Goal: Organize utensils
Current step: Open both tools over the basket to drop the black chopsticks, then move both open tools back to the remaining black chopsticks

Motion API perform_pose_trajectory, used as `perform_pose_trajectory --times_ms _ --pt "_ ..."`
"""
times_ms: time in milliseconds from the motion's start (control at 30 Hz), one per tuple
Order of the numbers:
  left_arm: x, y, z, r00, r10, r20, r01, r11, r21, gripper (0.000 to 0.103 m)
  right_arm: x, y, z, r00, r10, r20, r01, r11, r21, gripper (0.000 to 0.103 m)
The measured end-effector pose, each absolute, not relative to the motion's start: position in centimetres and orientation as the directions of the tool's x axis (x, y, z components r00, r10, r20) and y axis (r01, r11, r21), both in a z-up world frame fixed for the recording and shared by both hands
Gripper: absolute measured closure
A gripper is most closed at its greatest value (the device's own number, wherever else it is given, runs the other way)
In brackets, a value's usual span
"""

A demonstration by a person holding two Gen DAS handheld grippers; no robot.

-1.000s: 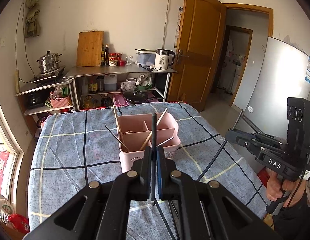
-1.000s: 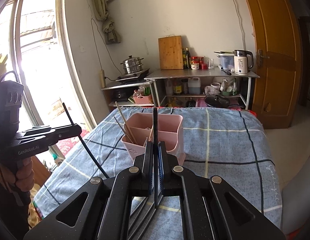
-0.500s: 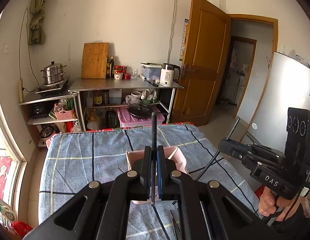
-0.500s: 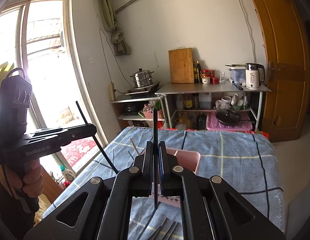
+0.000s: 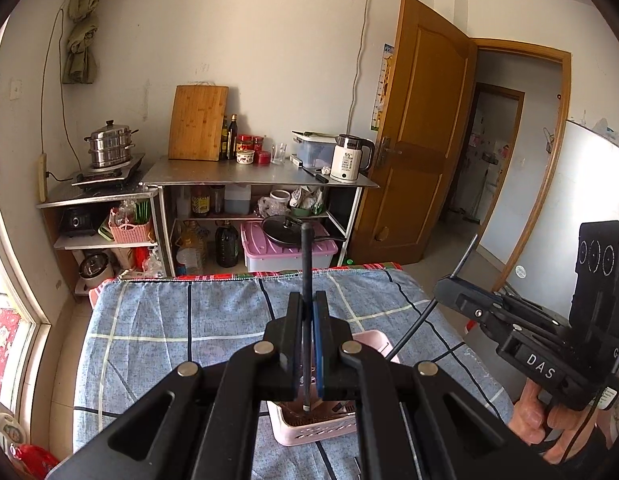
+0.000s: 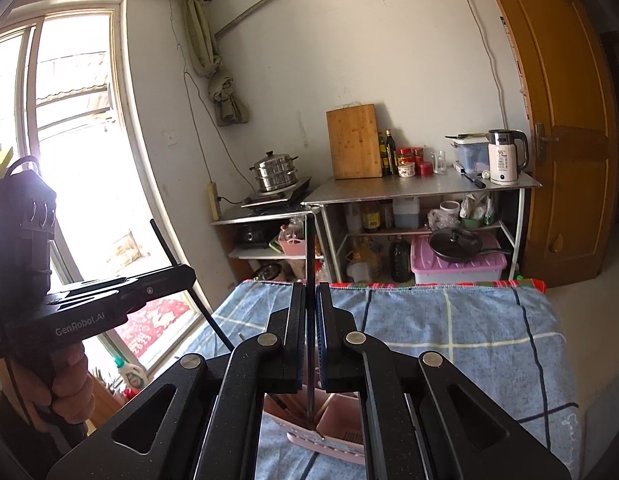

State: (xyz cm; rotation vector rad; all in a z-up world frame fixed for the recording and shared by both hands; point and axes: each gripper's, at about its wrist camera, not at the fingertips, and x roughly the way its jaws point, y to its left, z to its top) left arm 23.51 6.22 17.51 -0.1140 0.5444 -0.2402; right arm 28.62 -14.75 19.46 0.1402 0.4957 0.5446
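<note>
the utensils here are two dark chopsticks, and one is being carried in each gripper. in the left wrist view a chopstick [image 5: 306, 280] is being pinched upright by the left gripper [image 5: 307, 344], whose jaws are being kept closed on it, and its lower tip is hanging just above the pink utensil holder [image 5: 313, 428]. in the right wrist view the second chopstick [image 6: 310, 280] is being clamped the same way by the right gripper [image 6: 310, 340], with its point being aimed into a compartment of the same holder [image 6: 329, 440].

the grip is being made on a thin round stick at about its middle, so the stick is probably being left free to pivot or slide between the pads; a knock of the tip against the holder's divider could be turning it out of line. both tips are being brought over one small holder, so the two sticks, or the two grippers, could be colliding if they are lowered together. the holder looks light and could be pushed or tipped by a slanted entry.

the holder is standing on the blue checked cloth [image 5: 169, 320] near the close side of the table, partly hidden under the grippers. wide open cloth is lying beyond it up to the far edge. past that edge a steel shelf rack [image 5: 261, 172] is standing against the wall, well apart.
</note>
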Motion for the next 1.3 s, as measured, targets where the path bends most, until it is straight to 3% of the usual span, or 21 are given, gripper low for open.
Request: perform_pose_trajectory --times_ms 467,600,733,1300 --pt "25.2 6.4 11.1 0.751 -0.246 -0.612 0.156 0.968 -0.196 0.098 29.4 -13.7 14.4 0.660 0.530 -0.532 -0.469 0.844 0.258 0.098" --pt "24.7 6.6 11.1 0.762 -0.231 -0.605 0.144 0.971 -0.190 0.096 28.9 -14.2 14.8 0.665 0.529 -0.526 -0.472 0.845 0.252 0.092" --pt "23.7 7.0 11.7 0.782 -0.216 -0.584 0.131 0.974 -0.185 0.085 28.0 -14.9 15.6 0.683 0.521 -0.512 -0.465 0.851 0.245 0.091" --pt "13.7 7.3 11.6 0.853 -0.193 -0.484 0.134 0.979 -0.155 0.074 19.2 -19.9 14.8 0.731 0.494 -0.471 -0.440 0.869 0.228 0.090"
